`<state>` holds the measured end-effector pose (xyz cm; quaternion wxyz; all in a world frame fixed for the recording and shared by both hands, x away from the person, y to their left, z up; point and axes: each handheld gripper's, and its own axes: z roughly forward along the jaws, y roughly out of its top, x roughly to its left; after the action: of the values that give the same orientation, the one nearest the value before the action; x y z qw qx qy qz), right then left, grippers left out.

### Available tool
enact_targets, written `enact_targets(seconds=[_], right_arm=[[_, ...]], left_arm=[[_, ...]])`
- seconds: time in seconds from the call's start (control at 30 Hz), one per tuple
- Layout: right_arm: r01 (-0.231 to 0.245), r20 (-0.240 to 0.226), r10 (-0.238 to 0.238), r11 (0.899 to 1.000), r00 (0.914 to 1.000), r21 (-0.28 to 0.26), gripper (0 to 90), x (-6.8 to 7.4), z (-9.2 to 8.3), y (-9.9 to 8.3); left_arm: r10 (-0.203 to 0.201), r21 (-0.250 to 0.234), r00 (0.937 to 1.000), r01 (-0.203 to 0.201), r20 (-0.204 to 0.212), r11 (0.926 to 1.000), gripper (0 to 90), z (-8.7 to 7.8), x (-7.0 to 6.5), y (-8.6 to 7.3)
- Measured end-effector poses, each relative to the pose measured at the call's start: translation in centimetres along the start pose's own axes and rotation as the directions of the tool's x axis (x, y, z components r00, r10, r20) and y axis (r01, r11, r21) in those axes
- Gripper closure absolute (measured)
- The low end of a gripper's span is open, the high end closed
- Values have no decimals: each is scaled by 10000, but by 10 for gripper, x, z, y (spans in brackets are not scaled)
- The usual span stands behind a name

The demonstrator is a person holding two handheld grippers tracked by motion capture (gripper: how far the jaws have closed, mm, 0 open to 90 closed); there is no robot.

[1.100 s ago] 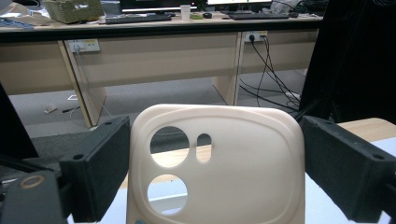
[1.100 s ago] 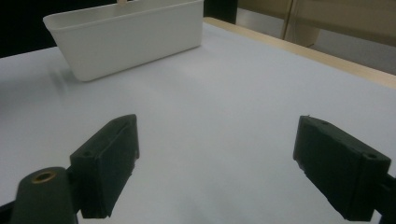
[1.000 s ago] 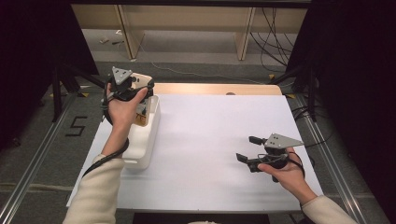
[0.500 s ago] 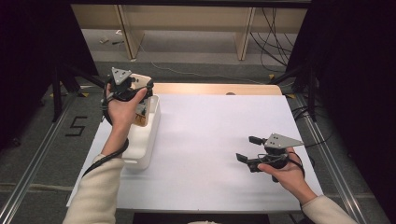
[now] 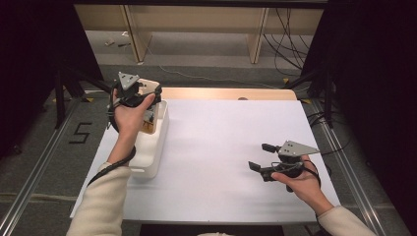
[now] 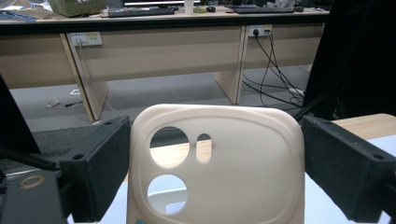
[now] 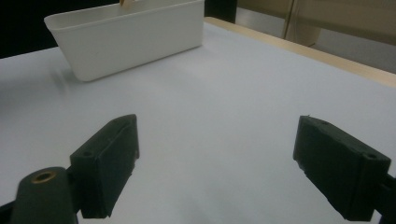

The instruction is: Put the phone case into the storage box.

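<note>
The left hand-held gripper (image 5: 142,98) is pinching a cream phone case (image 6: 215,168) by its two long edges; in the left gripper view the black pads sit against both sides of the case, with the camera cut-outs facing the lens and the case standing upright between the jaws; from the high view the case (image 5: 150,88) is held above the far end of the white bin (image 5: 152,152), which stands along the left side of the tabletop (image 5: 226,147); whether the case's lower edge touches the bin or anything in it I cannot tell, since the hand covers that spot; something brownish shows inside the bin just below the gripper, too hidden to name.

The right hand-held gripper (image 5: 263,157) is spread wide with nothing between its jaws; it rests low over the bare white tabletop, well apart from the bin, and its own view looks across the sheet toward the bin's long wall (image 7: 130,37).

As a judgement: the work looks to be at its middle; the case is firmly gripped and lifted, so the pick-up is done; what is left is carrying it to wherever it belongs and letting go, either down into the bin or out onto the open sheet; the pictures do not settle which; the right side has no part in it yet.
</note>
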<state>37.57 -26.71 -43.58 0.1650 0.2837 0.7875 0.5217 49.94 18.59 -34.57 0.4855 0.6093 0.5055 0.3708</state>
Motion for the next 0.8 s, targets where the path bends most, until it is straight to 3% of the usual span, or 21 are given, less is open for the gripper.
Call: enact_targets(seconds=[0.8], right_arm=[[5, 1, -5, 10000, 10000, 4, 155, 0, 0, 0]], left_arm=[[-41, 128, 10000, 41, -24, 9999, 110, 6, 2, -4]])
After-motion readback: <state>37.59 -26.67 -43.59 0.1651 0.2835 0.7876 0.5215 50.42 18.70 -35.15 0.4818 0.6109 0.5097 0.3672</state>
